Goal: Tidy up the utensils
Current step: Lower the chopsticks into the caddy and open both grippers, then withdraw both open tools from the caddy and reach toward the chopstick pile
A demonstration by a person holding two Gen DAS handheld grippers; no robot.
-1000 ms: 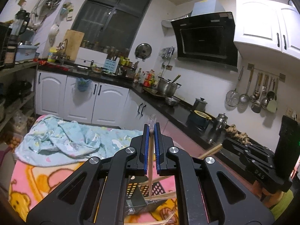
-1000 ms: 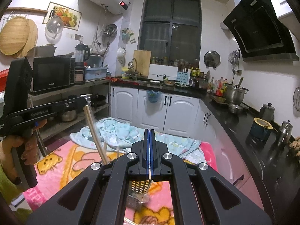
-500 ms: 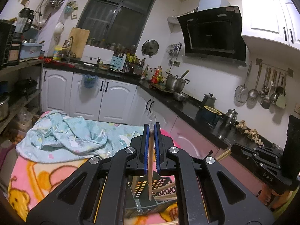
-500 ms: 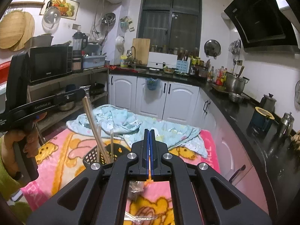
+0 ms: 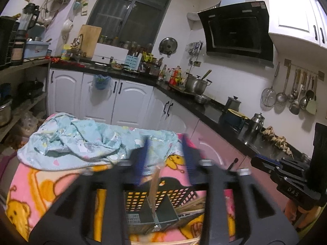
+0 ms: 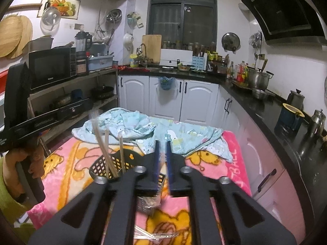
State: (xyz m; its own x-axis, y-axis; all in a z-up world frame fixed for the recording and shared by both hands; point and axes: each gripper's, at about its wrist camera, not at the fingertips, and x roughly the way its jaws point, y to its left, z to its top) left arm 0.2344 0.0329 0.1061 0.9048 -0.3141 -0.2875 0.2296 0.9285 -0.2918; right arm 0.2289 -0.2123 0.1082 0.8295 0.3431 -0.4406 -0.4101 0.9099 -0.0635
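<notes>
The wrapped chopsticks point(image 5: 153, 185) that the left gripper point(image 5: 163, 159) had pinched a second earlier now stood free between its opening fingers point(image 5: 141, 163), their lower end down in the black utensil basket point(image 5: 163, 206) on the pink blanket point(image 5: 30, 185), so that drop looked done. The right gripper point(image 6: 162, 159) had also let go: its fingers point(image 6: 156, 159), shut before, were parting to a narrow gap above the same basket, and whether anything thin remained between them could not be told. More chopsticks point(image 6: 106, 151) leaned in the basket's far compartment.

black gripper point(image 6: 161, 159), blue pads point(image 6: 157, 159), green sleeve point(image 6: 8, 192)
</notes>
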